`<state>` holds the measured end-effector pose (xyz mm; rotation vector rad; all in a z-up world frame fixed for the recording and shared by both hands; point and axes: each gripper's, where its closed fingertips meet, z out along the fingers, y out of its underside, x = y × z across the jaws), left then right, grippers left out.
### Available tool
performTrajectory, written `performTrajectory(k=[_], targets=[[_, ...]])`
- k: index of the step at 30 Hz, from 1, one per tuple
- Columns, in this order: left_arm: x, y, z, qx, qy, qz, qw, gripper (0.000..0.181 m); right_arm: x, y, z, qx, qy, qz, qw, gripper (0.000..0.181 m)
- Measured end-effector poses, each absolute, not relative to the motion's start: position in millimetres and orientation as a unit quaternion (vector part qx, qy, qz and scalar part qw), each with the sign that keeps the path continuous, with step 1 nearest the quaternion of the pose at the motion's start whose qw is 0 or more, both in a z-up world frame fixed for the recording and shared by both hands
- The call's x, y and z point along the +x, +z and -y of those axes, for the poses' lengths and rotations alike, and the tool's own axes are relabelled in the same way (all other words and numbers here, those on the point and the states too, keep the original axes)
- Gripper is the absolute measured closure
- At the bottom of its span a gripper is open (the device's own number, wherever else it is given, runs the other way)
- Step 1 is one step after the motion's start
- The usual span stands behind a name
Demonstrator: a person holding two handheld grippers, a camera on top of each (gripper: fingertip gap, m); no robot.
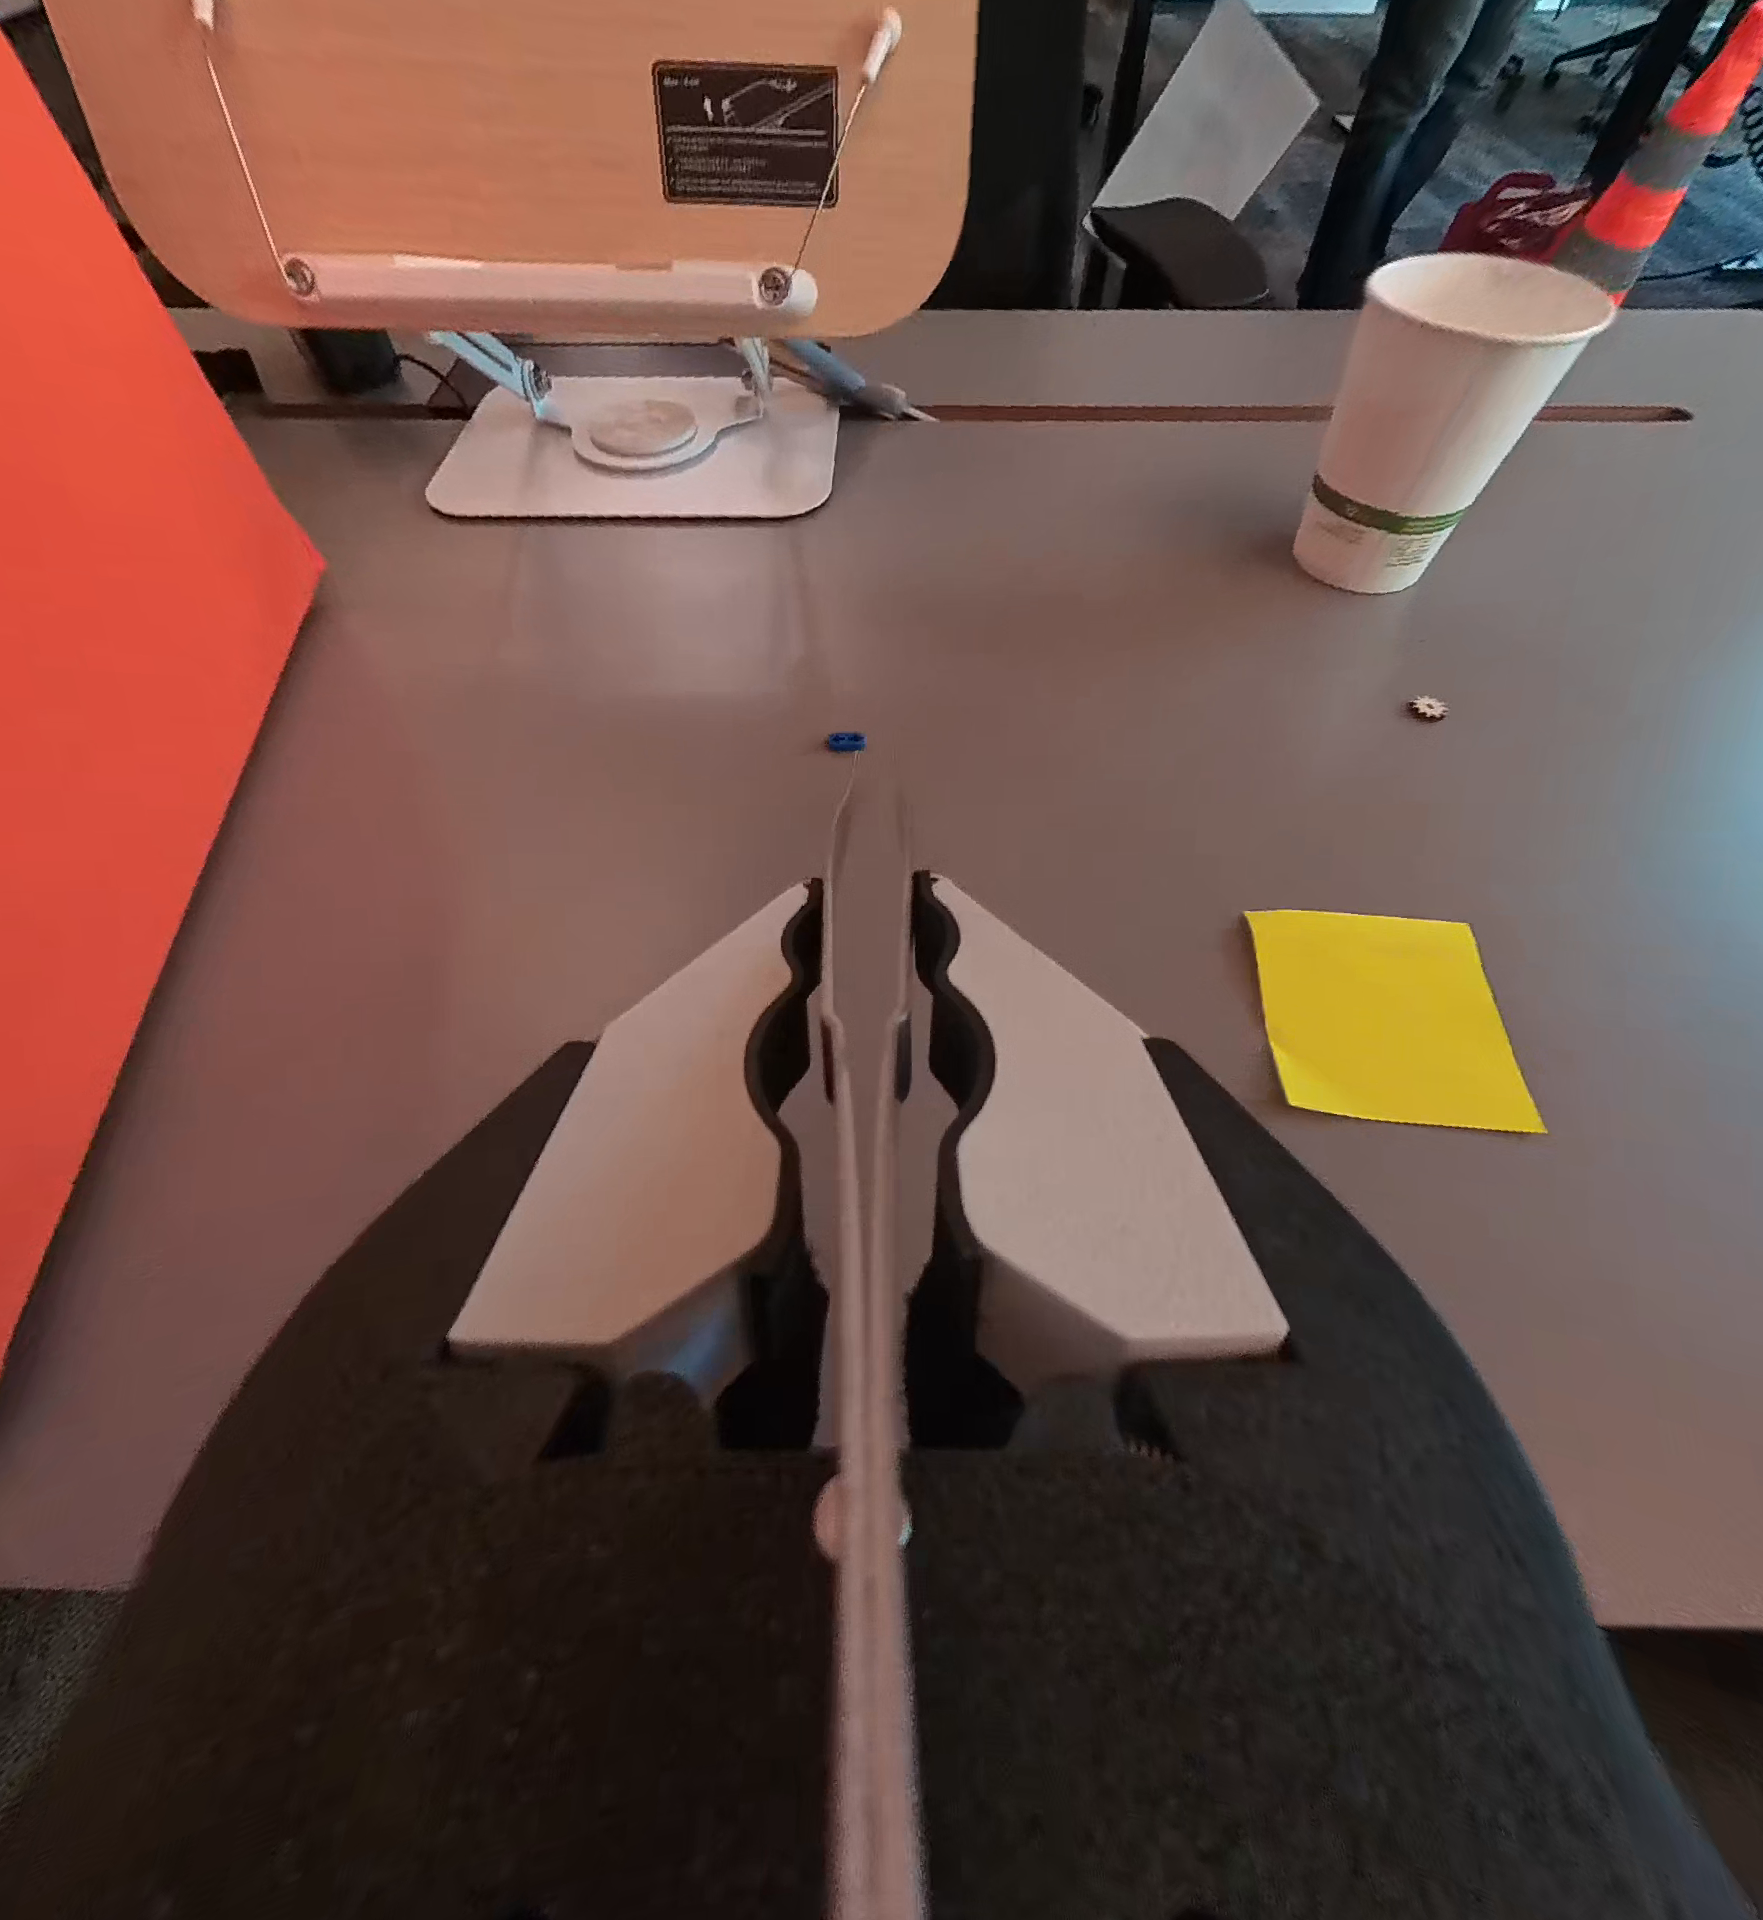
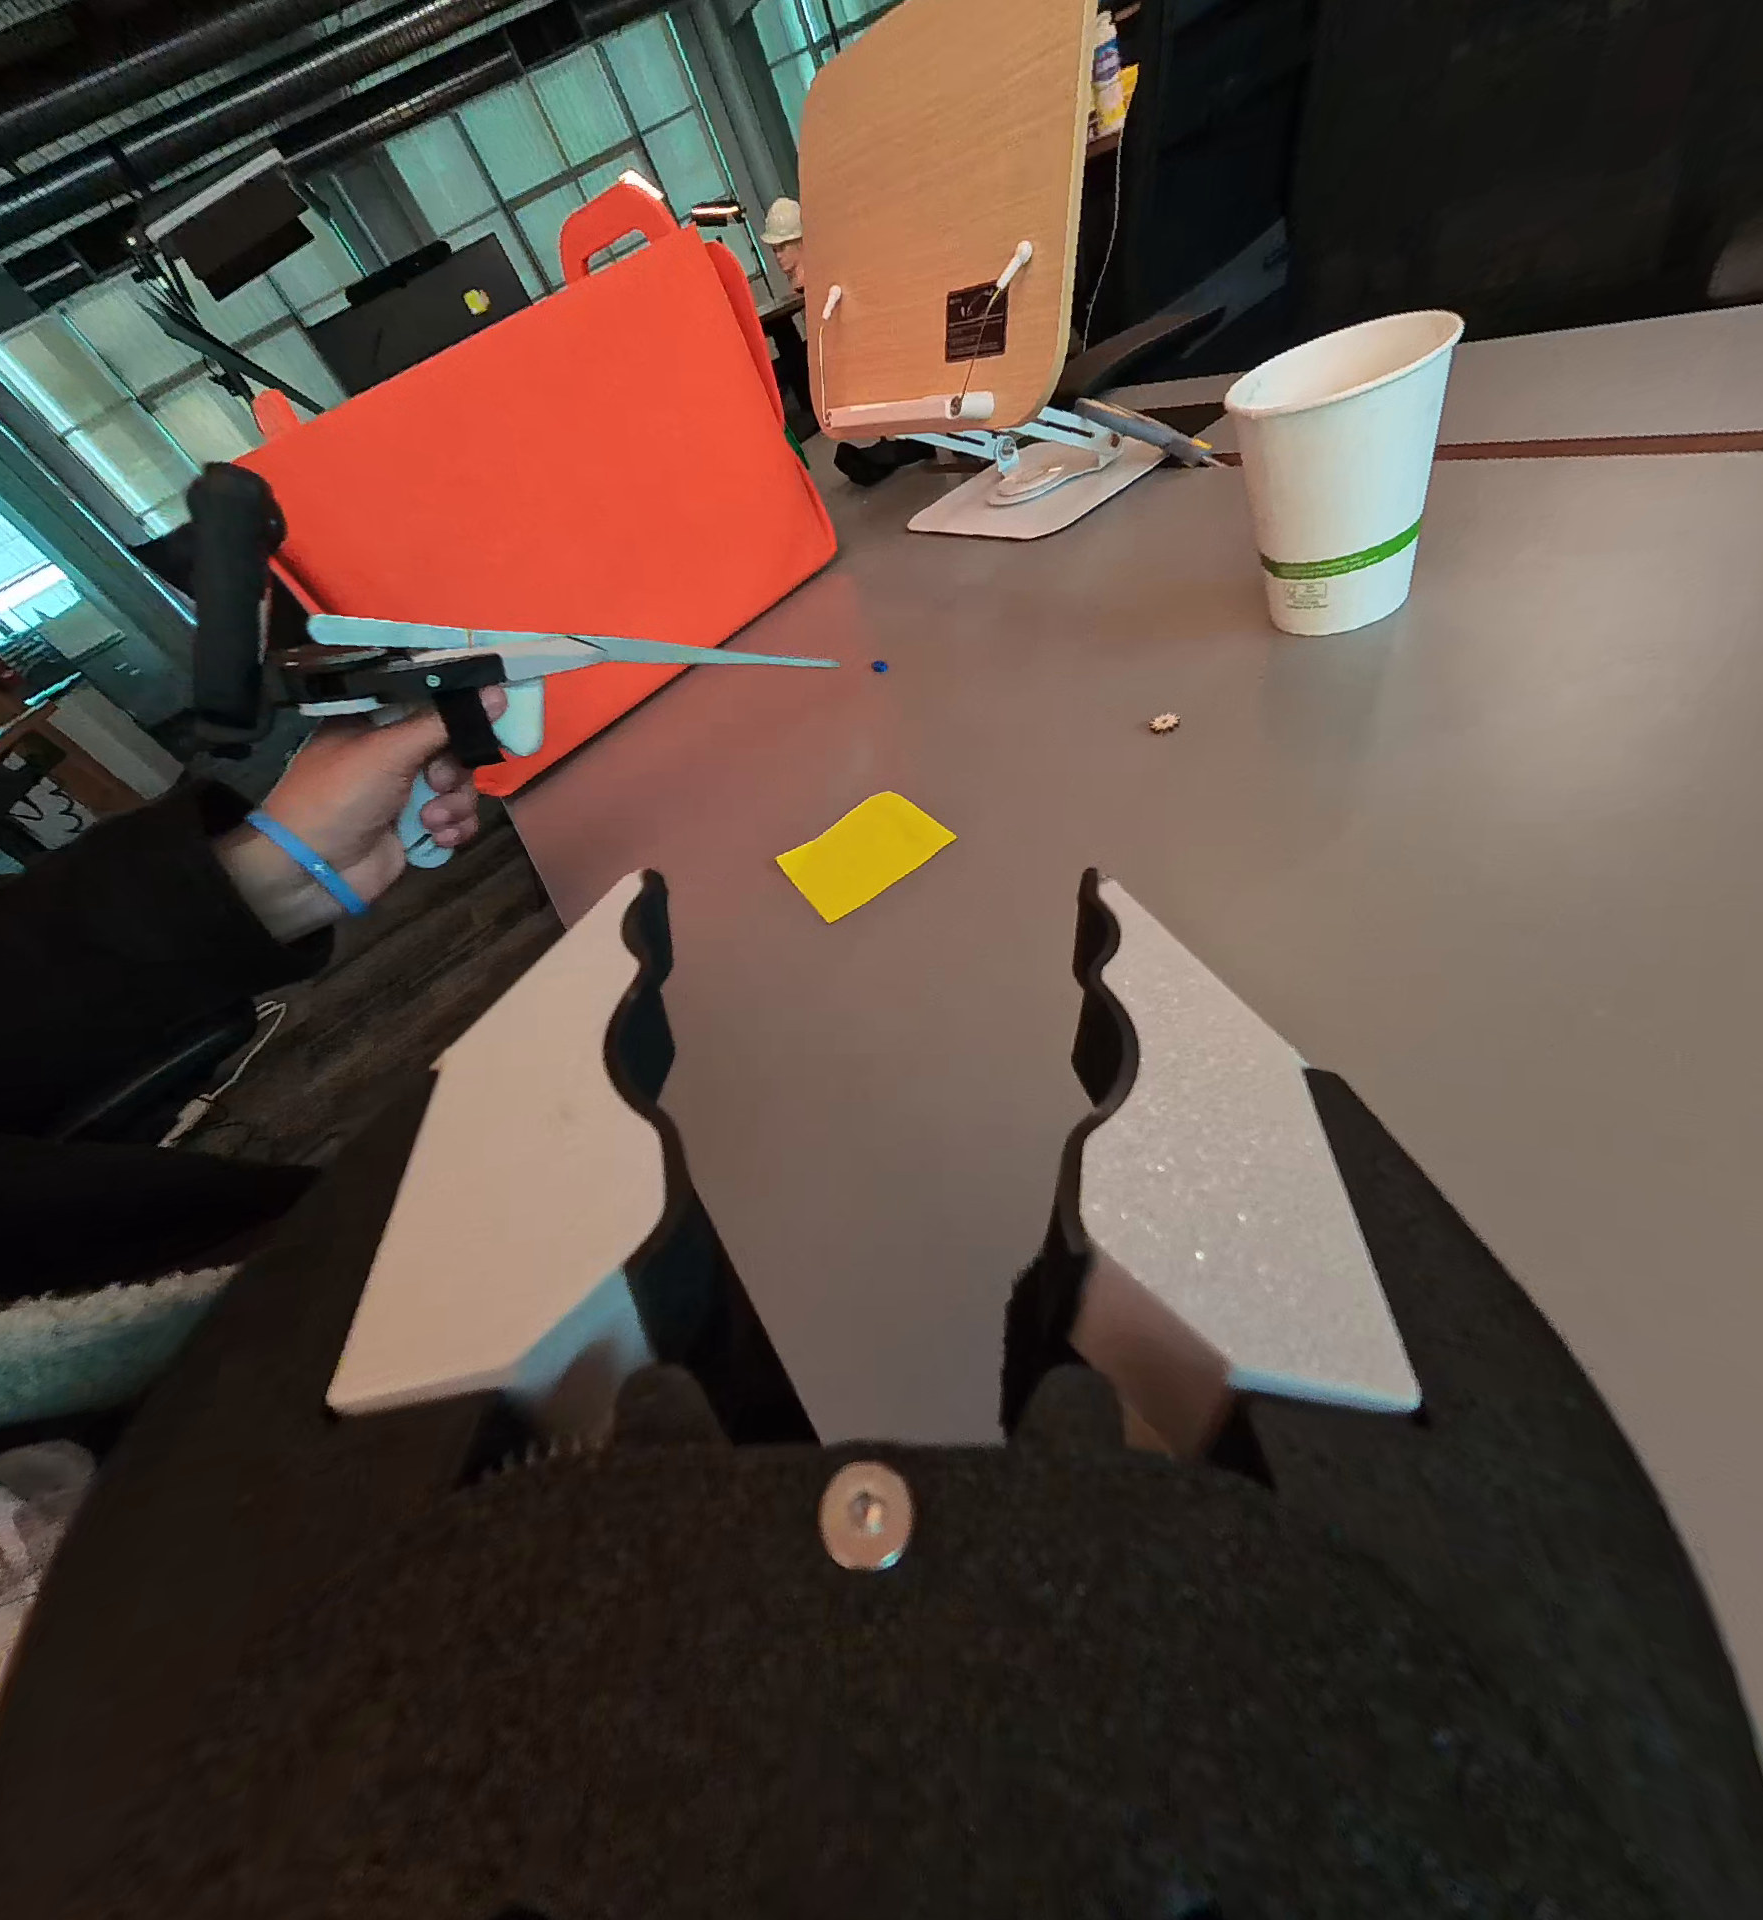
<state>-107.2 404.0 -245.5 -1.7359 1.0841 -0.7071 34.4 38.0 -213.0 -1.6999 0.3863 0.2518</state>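
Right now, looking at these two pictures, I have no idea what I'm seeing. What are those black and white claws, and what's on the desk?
No robot here: a person holds a pair of tongs in each hand, with a camera on each looking along its fingers. One picture is from the left tongs, which are shut on long metal tweezers whose tips sit just short of a tiny blue piece. The other is from the right tongs, open and empty above the grey desk; off to its side you can see the person's hand holding the left tongs. On the desk lie a yellow note, a small toothed wheel and a paper cup, with a wooden stand and an orange bag behind.
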Motion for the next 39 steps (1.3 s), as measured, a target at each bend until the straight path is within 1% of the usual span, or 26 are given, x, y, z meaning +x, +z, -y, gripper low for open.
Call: performTrajectory(k=[9,14,30,35,39], targets=[[-88,-267,-422,-0.71,-0.258,-0.455,0.472,0.165,33,-219,-41,-0.746,0.136,-0.179,0.627,0.104],[-83,-269,-424,-0.715,-0.279,-0.44,0.467,0.164,35,-223,-42,-0.745,0.148,-0.187,0.623,0.104],[-74,-269,-426,-0.713,-0.277,-0.443,0.468,0.165,34,-225,-42,-0.746,0.16,-0.19,0.618,0.106],[-65,-258,-418,-0.693,-0.279,-0.467,0.473,0.167,34,-224,-42,-0.745,0.16,-0.19,0.619,0.106],[-41,-225,-399,-0.64,-0.308,-0.494,0.502,0.167,34,-224,-42,-0.745,0.159,-0.19,0.619,0.107]])
